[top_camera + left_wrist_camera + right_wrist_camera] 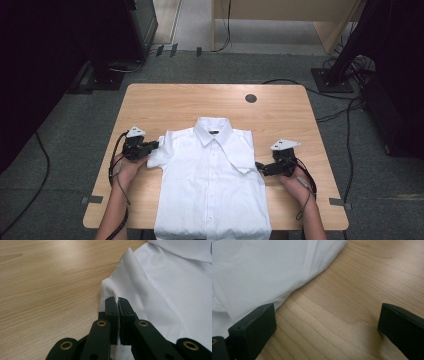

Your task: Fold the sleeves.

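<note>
Nearest the high camera, my two forearms come up from the bottom edge, one on each side of a white shirt [212, 185] that lies flat, buttoned front up, on the wooden table [175, 102]. Its hem hangs at the near edge of the table and its collar points away from me, toward the far side.

My left gripper [154, 145] sits at the shirt's short sleeve on my left. Along its own camera, the two black jaws stand pressed together with a fold of white sleeve cloth [117, 293] pinched between the pads, so it is clenched on the sleeve. That sleeve edge stands up a little from the wood where the pads hold it.

My right gripper [259, 165] lies on the table at the shirt's other side, just beside the folded-in sleeve there. From its own camera the jaws stand wide apart, with bare wood between them; the white cloth [269, 272] lies beside and beyond the left-hand jaw in that view, and I cannot tell whether that jaw touches it. It grips nothing.

Farther off, past the collar, a small round dark hole [251, 98] sits in the tabletop near its far edge. Beyond the table is grey floor with black cables [345, 107] trailing over it.
</note>
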The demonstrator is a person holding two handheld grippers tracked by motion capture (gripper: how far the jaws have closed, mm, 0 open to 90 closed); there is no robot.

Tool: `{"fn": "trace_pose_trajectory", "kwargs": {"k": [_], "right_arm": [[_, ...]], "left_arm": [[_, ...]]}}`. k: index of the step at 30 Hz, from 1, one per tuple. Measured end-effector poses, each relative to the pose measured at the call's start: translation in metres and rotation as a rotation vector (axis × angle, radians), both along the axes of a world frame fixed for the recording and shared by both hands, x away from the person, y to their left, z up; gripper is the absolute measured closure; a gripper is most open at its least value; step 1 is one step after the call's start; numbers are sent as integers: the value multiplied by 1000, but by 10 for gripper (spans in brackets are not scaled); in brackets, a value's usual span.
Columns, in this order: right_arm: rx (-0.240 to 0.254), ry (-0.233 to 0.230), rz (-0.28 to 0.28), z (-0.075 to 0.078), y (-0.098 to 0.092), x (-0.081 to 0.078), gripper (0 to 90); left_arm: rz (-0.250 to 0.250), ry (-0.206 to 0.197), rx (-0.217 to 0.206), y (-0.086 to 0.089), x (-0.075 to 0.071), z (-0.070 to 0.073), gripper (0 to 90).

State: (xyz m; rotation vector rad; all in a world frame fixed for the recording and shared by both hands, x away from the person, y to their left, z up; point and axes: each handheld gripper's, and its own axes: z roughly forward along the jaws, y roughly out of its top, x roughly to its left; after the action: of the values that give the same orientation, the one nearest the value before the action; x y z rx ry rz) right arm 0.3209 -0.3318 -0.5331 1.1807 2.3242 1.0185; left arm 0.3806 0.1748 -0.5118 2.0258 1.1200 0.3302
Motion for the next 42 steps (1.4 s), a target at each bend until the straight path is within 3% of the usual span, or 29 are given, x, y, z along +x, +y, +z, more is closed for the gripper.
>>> {"fn": "trace_pose_trajectory", "kwargs": {"k": [3, 29, 42], "right_arm": [[1, 0, -2, 0, 0, 0, 15], [-2, 0, -28, 0, 1, 2, 17], [-2, 0, -27, 0, 1, 2, 17]], "left_arm": [[-15, -11, -21, 1, -2, 4, 879], [-104, -24, -45, -23, -17, 16, 878], [-118, -35, -68, -33, -20, 23, 877]]}}
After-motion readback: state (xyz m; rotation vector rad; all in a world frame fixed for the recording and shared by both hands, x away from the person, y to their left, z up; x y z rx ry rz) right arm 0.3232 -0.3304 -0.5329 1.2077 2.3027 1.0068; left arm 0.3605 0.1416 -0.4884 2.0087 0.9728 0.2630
